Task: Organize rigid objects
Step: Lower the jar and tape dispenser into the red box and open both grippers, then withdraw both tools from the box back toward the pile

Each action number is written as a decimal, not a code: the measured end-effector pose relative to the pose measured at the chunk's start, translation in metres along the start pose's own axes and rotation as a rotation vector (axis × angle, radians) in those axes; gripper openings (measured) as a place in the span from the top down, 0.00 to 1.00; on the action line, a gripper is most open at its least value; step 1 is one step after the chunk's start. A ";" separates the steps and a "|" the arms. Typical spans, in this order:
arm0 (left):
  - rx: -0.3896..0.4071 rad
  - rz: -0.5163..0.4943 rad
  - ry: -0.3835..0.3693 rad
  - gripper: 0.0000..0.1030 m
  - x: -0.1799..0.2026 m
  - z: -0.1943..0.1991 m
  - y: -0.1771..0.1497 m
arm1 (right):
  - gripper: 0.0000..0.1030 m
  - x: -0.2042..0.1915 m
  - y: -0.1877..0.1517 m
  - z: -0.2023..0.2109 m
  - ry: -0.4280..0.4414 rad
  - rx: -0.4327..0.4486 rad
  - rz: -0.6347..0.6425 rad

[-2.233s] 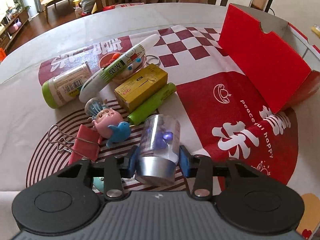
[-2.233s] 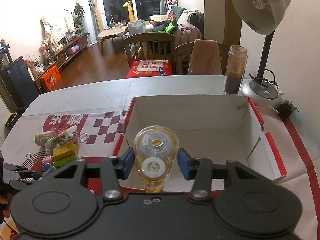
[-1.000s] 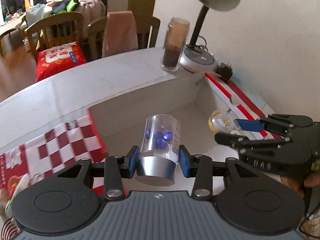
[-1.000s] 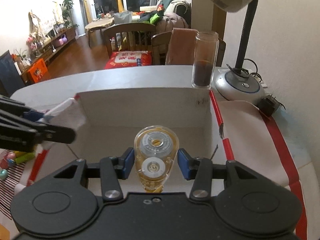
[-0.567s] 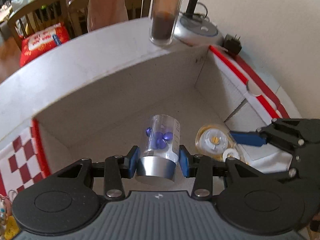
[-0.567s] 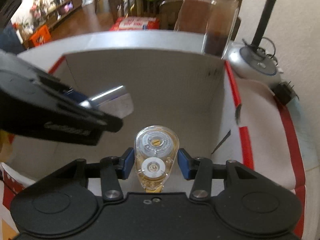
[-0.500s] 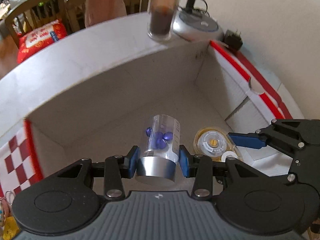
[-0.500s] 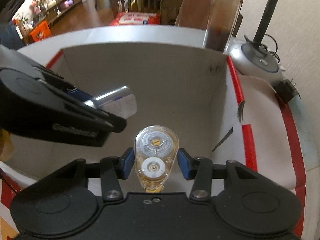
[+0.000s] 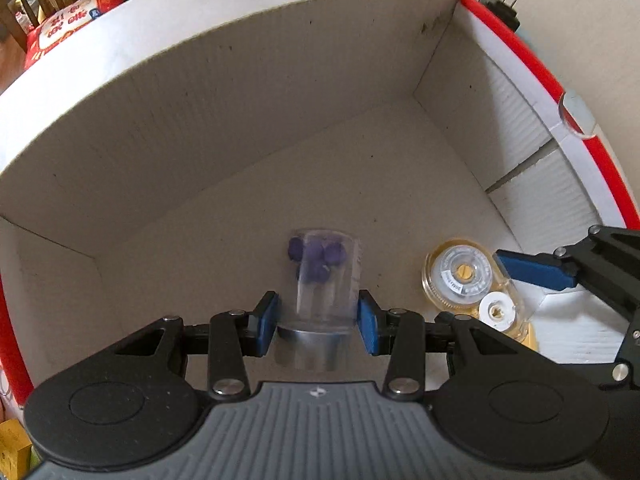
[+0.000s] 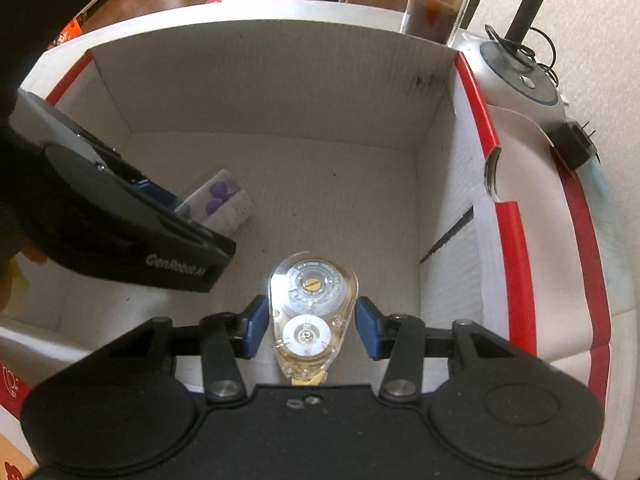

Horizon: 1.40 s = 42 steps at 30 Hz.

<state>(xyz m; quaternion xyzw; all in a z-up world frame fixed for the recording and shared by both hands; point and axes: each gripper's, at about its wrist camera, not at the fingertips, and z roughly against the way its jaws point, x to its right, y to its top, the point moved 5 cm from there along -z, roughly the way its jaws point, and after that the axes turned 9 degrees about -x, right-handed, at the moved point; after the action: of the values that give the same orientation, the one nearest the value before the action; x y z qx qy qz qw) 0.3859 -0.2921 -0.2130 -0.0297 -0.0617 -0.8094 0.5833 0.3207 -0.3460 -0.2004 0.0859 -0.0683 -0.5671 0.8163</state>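
Note:
My left gripper (image 9: pixel 318 318) reaches into the white cardboard box (image 9: pixel 240 120) with its blue pads touching a clear tube with a silver cap and purple beads (image 9: pixel 322 276), low over the box floor. My right gripper (image 10: pixel 310 328) is inside the same box; a small gap shows between its pads and the clear yellow correction-tape dispenser (image 10: pixel 310 304), which rests on the box floor. The dispenser also shows in the left wrist view (image 9: pixel 470 284), and the tube in the right wrist view (image 10: pixel 220 202).
The box has red outer edges (image 10: pixel 474 104). A glass jar with dark contents (image 10: pixel 438 0) and a lamp base (image 10: pixel 520 76) stand just behind the box. A black plug (image 10: pixel 572 144) lies to the right. A yellow box (image 9: pixel 12 450) sits outside at lower left.
Both grippers have gone lower into the box. The right pads have parted slightly from the tape dispenser, which now lies on the box floor. The left gripper still holds the tube.

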 end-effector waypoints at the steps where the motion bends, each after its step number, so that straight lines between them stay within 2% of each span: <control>1: 0.001 -0.002 0.002 0.60 0.001 0.000 0.000 | 0.54 0.000 0.000 0.000 0.002 0.000 -0.002; 4: -0.002 0.003 0.001 0.58 0.000 0.002 0.000 | 0.50 0.002 0.003 0.001 0.014 0.007 -0.006; 6: 0.010 -0.005 0.005 0.49 0.001 0.005 -0.002 | 0.47 0.003 0.004 0.003 0.018 0.017 -0.005; 7: 0.018 -0.007 0.002 0.47 0.003 0.007 -0.001 | 0.46 0.002 0.005 0.004 0.016 0.025 -0.001; 9: 0.043 -0.008 -0.011 0.47 0.003 0.015 -0.004 | 0.42 0.001 0.002 0.009 0.024 0.041 0.001; 18: 0.146 -0.009 -0.038 0.47 -0.002 0.055 -0.024 | 0.41 -0.003 -0.006 0.033 0.027 0.111 -0.020; 32: 0.330 -0.032 -0.033 0.47 0.008 0.122 -0.057 | 0.38 -0.006 -0.017 0.084 0.046 0.243 -0.070; 34: 0.354 -0.030 -0.031 0.47 0.007 0.130 -0.065 | 0.36 -0.009 -0.020 0.092 0.051 0.264 -0.072; 36: 0.377 -0.028 -0.031 0.47 0.005 0.138 -0.074 | 0.29 -0.013 -0.023 0.099 0.057 0.285 -0.079; 42: 0.434 -0.030 -0.031 0.47 0.001 0.160 -0.101 | 0.26 -0.029 -0.033 0.120 0.084 0.337 -0.088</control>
<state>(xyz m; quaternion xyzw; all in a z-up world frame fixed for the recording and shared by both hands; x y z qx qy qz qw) 0.2863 -0.2398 -0.0608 0.0852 -0.2438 -0.7853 0.5627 0.2557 -0.3374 -0.0911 0.2481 -0.1246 -0.5788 0.7667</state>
